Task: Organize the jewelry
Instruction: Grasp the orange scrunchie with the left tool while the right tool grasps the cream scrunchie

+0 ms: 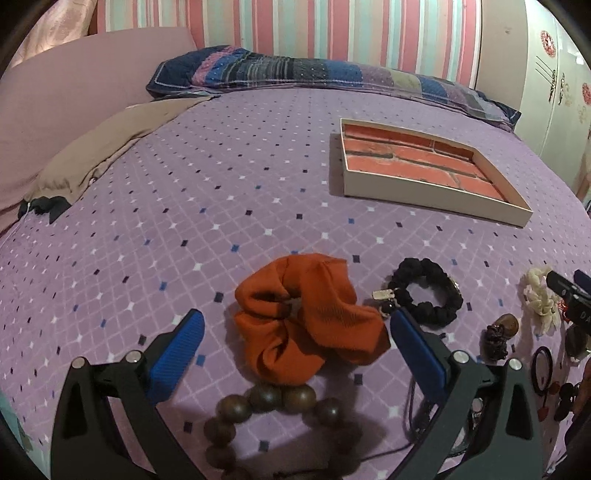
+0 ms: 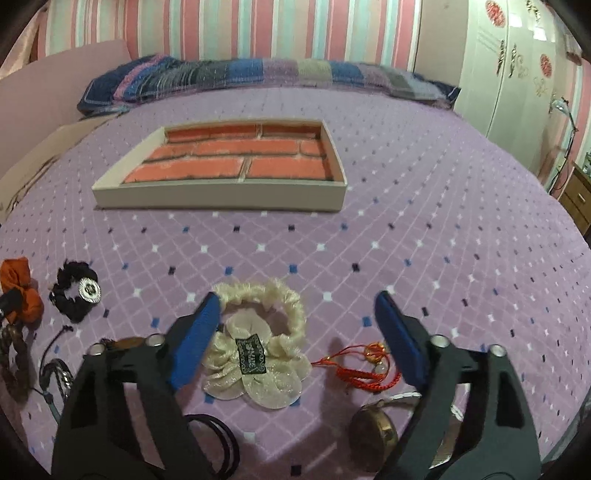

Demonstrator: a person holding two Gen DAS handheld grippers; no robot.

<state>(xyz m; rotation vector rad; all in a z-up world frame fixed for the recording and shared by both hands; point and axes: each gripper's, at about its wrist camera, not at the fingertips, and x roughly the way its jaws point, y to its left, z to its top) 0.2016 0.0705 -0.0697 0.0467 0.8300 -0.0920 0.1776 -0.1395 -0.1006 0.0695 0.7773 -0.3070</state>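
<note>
Jewelry: scattered on the near part of the purple bedspread [image 1: 258,177], none of it in the box.
Box [image 2: 221,195]: shallow, white-walled, brick-print floor; nothing lies inside; it sits farther up the bed, well apart from the pieces.
Orange scrunchie [image 1: 310,321]: between the blue pads of the left gripper [image 1: 295,350], not touched by them.
Wooden bead bracelet [image 1: 266,402]: just below the scrunchie, touching its lower edge.
Black braided bracelet [image 1: 428,291]: right of the scrunchie, with a small metal tag at its left.
Cream flower scrunchie [image 2: 258,354]: between the pads of the right gripper [image 2: 295,343]; the left pad is just beside its loop, contact unclear.
Red cord charm [image 2: 362,365]: right of the cream flower, near the right pad.
Left gripper: released, jaws spread wide around the orange scrunchie.
Right gripper: released, jaws apart, nothing clamped.
Pillow [image 1: 295,74]: patchwork blue, at the head of the bed under the striped wall [image 2: 258,29].
</note>
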